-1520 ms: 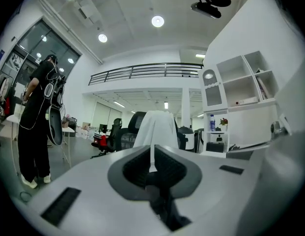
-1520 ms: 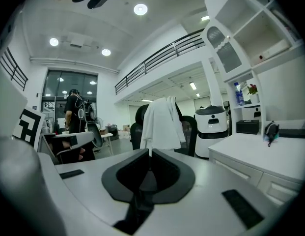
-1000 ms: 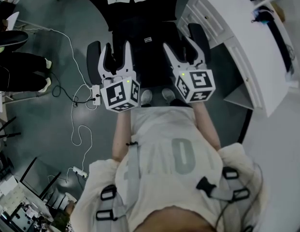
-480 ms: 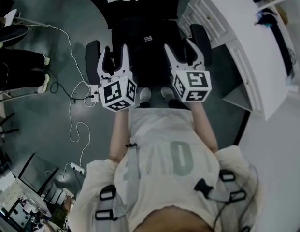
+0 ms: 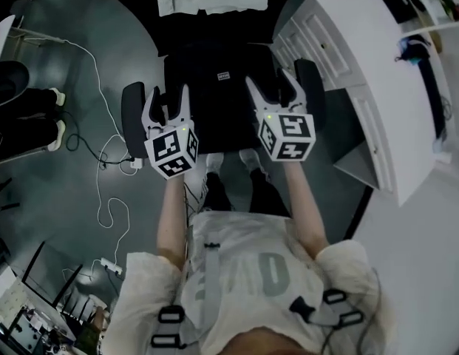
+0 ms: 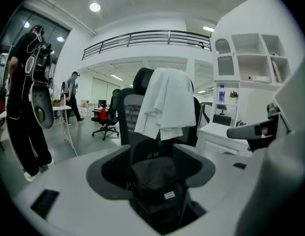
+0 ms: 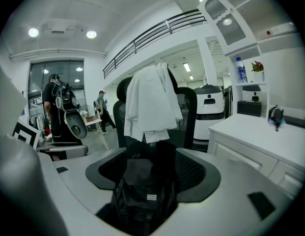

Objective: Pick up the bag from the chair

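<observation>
- Bag [image 5: 214, 98] is sitting on the seat of the black chair [image 5: 131, 113], slumped toward the backrest, right between the two armrests.
- Left tool [image 5: 168, 98] and right tool [image 5: 273, 87] are both spread wide. Their jaws have just been opening and there's nothing between them. They hang over the front of the seat, bag just ahead, not touched.
- Main worry: it's soft dark fabric with straps. If I only pinch a loose fold, I reckon it sags and slides out on the lift.
- Armrests are close on both sides, so it's easy to clip one going in, and the chair might swivel away.
- White cloth [image 6: 164, 109] draped over the backrest hangs just above the bag. If I reach too deep, I could drag it along.
</observation>
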`<state>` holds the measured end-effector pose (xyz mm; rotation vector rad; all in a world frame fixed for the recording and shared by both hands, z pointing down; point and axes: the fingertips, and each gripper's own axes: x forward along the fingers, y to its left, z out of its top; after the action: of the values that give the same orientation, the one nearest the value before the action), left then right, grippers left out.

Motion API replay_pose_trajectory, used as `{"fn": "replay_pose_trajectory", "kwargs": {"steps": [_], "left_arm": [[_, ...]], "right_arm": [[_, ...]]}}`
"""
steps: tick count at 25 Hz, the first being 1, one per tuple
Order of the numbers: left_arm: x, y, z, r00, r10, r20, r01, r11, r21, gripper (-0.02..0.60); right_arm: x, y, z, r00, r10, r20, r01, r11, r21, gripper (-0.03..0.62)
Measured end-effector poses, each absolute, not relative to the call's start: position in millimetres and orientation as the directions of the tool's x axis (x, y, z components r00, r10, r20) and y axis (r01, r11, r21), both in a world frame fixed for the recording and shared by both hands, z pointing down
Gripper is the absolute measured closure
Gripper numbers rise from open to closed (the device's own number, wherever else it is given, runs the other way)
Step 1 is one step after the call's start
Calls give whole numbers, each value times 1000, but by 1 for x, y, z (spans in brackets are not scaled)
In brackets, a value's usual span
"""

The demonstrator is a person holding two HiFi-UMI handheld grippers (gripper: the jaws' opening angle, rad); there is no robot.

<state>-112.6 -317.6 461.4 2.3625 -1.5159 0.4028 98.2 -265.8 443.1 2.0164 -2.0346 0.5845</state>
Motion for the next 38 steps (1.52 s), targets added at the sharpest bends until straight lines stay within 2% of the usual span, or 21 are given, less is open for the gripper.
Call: {"fn": "replay_pose_trajectory", "kwargs": {"steps": [8,16,23,30,35,38], "left_arm": [[-120,-375,619,353,-774,526,-928,-361,92,318],[-137,-390,774,277,-696,663,-956,-268,118,314],[-135,-383,847,252,-640,726,-965,-219,142,293],[-134,-384,865,297,-615,730,-955,-197,223,296],[-119,-382,871,360,-560,746,-933,-229,279,398],[-109,-381,869,384,-544,747,-922,-267,279,467]], "right_arm": [[124,-328,580,-28,-851,524,-995,-26,-95,313],[119,-355,723,-45,-770,637,-993,-37,-116,309],[131,-353,819,-9,-688,726,-988,-107,-115,283],[133,-350,870,-62,-638,768,-955,-185,-231,283],[136,-346,882,-59,-644,763,-918,-265,-295,291],[129,-345,877,-49,-637,769,-939,-233,-253,378]]}}
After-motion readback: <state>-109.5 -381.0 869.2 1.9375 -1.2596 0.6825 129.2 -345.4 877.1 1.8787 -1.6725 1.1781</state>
